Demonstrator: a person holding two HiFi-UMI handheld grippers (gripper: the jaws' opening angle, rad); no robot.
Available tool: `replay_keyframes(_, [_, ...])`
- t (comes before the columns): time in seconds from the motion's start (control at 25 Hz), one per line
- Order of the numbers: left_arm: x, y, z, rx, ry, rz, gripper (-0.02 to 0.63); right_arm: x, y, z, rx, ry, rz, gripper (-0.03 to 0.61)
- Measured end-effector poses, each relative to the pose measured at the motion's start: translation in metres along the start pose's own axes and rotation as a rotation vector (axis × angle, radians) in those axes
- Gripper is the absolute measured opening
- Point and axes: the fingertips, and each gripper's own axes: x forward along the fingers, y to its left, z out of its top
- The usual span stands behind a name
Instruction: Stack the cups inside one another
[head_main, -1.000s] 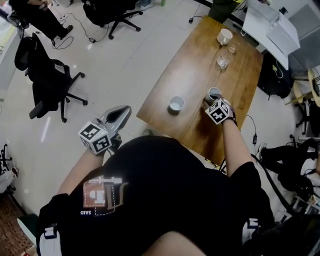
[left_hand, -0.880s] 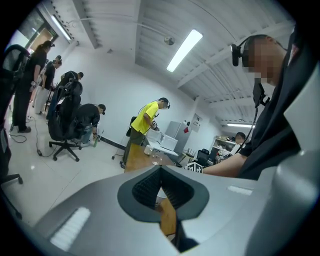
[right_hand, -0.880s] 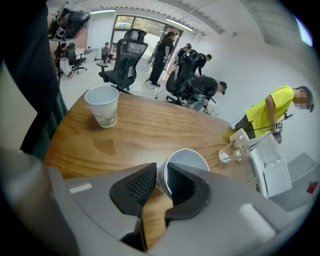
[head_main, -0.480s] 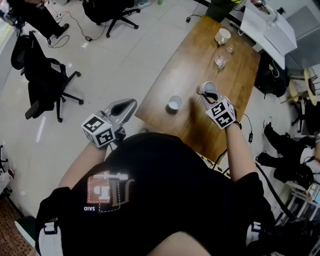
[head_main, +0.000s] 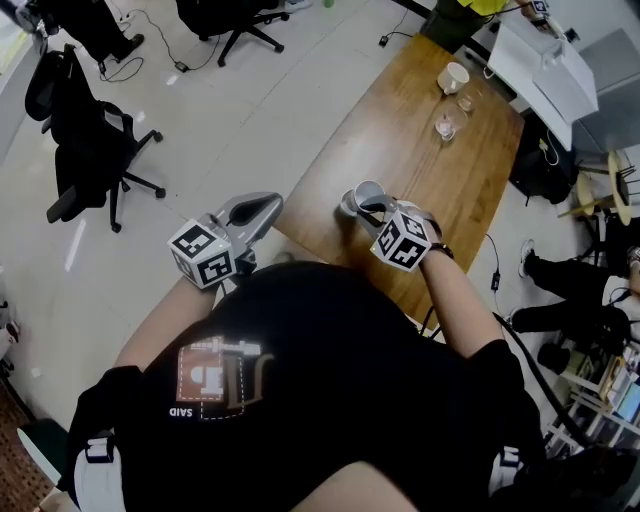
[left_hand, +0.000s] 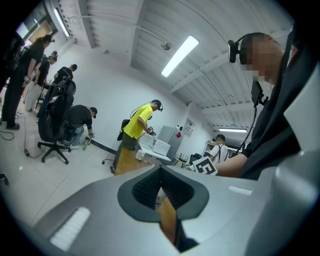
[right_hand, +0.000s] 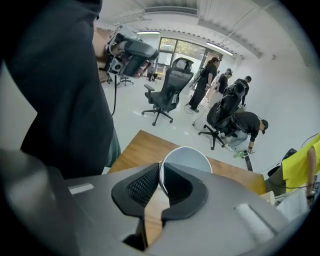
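Our right gripper's (right_hand: 161, 175) fingers (right_hand: 141, 186) have just been closing and now pinch the wall of a pale cup (right_hand: 187, 159), one finger inside the rim and one outside. In the head view we hold this cup tilted over the wooden surface (head_main: 450, 190). It is just beside a second cup (head_main: 346, 207), which stands near the surface's near corner and is partly hidden behind it. Our left gripper (left_hand: 160, 172) has its fingers (left_hand: 144, 187) pressed together with nothing between them, off the surface's edge and over the floor (head_main: 250, 110). At the far end of the surface stand a third cup (head_main: 453, 77) and two small glasses (head_main: 445, 127), well apart from the held cup.
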Motion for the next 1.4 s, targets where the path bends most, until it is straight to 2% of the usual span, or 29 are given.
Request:
replay_keyframes(0.08, [-0.007,0.007,0.0,-0.003,0.003,0.017,0.002,0.013,-0.002,-0.003,0.019,0.005,-0.005,0.054])
replay_keyframes(0.16, [-0.01,0.012,-0.001,-0.004,0.007,0.025,0.002,0.018,-0.004,-0.001,0.072,-0.026,-0.005,0.13])
replay_keyframes(0.2, [-0.01,0.013,-0.001,-0.004,0.009,0.023,0.002,0.014,-0.006,0.002,0.113,-0.057,-0.008,0.147])
replay_keyframes(0.28, [-0.007,0.013,-0.004,-0.002,0.017,0.009,0.002,-0.007,-0.015,0.01,0.216,-0.152,-0.04,0.156])
replay_keyframes(0.44, [0.008,0.006,-0.007,0.003,0.034,-0.042,0.002,-0.09,-0.044,0.006,0.489,-0.409,-0.181,0.149])
replay_keyframes(0.56, [0.038,-0.007,-0.003,0.025,0.045,-0.13,0.002,-0.16,-0.052,-0.028,0.677,-0.554,-0.323,0.127])
replay_keyframes(0.72, [0.081,-0.035,-0.002,0.052,0.071,-0.231,0.002,-0.216,-0.03,-0.1,0.885,-0.623,-0.496,0.098])
replay_keyframes(0.88, [0.12,-0.064,-0.008,0.078,0.109,-0.294,0.003,-0.235,0.008,-0.167,1.086,-0.675,-0.625,0.059])
replay_keyframes(1.0, [0.137,-0.075,-0.02,0.082,0.143,-0.308,0.002,-0.226,0.04,-0.197,1.214,-0.702,-0.652,0.041])
replay_keyframes(1.08, [0.141,-0.078,-0.03,0.082,0.169,-0.307,0.002,-0.217,0.058,-0.208,1.295,-0.728,-0.648,0.016])
replay_keyframes(1.2, [0.141,-0.082,-0.041,0.081,0.193,-0.302,0.002,-0.209,0.076,-0.217,1.393,-0.773,-0.632,0.014])
replay_keyframes(1.4, [0.136,-0.078,-0.044,0.074,0.19,-0.284,0.002,-0.209,0.071,-0.211,1.375,-0.785,-0.616,0.014])
